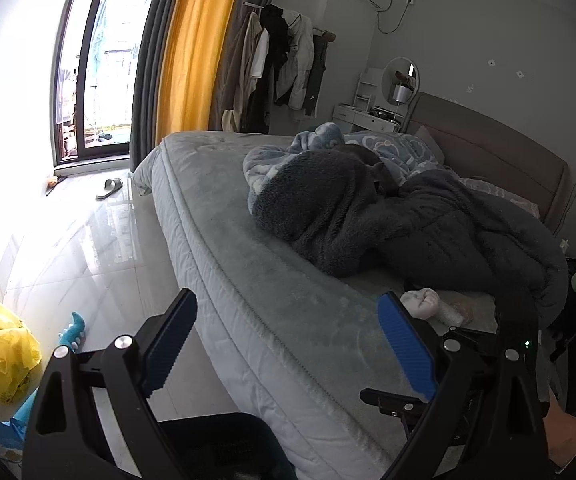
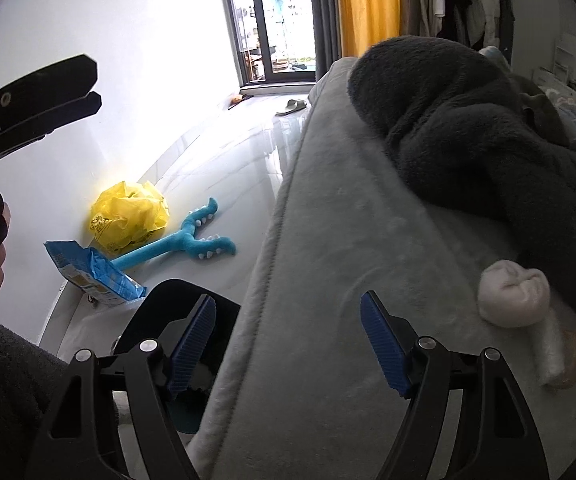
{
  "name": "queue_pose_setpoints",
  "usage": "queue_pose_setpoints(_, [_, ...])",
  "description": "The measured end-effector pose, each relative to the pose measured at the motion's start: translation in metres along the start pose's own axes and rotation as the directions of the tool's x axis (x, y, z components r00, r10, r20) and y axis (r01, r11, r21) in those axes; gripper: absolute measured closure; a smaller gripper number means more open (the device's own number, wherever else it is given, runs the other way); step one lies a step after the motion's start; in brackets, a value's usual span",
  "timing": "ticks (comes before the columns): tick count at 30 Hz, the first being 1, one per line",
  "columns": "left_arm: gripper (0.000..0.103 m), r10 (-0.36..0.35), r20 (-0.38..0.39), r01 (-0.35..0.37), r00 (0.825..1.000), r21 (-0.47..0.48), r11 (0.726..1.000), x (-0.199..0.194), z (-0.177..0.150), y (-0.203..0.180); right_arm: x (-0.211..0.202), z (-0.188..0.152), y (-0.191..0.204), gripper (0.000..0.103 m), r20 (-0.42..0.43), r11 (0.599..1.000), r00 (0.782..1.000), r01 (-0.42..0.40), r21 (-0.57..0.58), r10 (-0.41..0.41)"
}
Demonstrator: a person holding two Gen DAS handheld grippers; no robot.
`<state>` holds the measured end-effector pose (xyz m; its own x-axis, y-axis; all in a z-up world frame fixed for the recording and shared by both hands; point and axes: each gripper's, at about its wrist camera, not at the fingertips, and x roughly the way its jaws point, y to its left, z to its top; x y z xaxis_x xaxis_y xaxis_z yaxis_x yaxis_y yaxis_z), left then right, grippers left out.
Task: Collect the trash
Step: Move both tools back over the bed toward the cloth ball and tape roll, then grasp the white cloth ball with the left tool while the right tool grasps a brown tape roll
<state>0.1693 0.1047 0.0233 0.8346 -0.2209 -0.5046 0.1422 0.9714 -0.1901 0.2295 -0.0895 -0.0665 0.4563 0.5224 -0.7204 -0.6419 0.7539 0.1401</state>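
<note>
Trash fills yellow bag [image 2: 128, 216] beside blue packet [image 2: 96, 272].

Yellow bag [image 2: 128, 216]; blue packet [image 2: 96, 276]

Left hand-held gripper [image 1: 288, 344] and right hand-held gripper [image 2: 288, 344] both wide apart, empty, angled downward.

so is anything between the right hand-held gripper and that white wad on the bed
Nothing visible: the open right hand-held gripper has only bare mattress before the white wad, which lies beside the dark blanket.
</note>
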Motion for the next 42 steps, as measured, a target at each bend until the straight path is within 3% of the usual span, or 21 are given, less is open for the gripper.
queue_pose_setpoints(17, [0.008, -0.103, -0.070, 0.102, 0.992, -0.028, 0.994, 0.068, -0.006, -0.047, -0.039, -0.022, -0.107, 0.027, 0.075, 0.981, 0.990, 0.103, 0.164, -0.117])
queue_pose_setpoints(32, [0.008, -0.213, -0.108, 0.213, 0.971, -0.010, 0.977, 0.128, -0.026, -0.107, -0.068, -0.052, -0.192, 0.027, 0.128, 0.927, 0.982, 0.084, 0.366, -0.140])
queue_pose_setpoints(36, [0.008, -0.237, -0.099, 0.238, 0.967, 0.005, 0.971, 0.141, -0.031, -0.122, -0.071, -0.063, -0.211, 0.037, 0.144, 0.907, 0.982, 0.050, 0.418, -0.120])
queue_pose_setpoints(42, [0.008, -0.277, -0.129, 0.273, 0.952, -0.051, 0.961, 0.166, -0.040, -0.132, -0.066, -0.069, -0.223, 0.049, 0.147, 0.881, 0.986, 0.001, 0.473, -0.081])
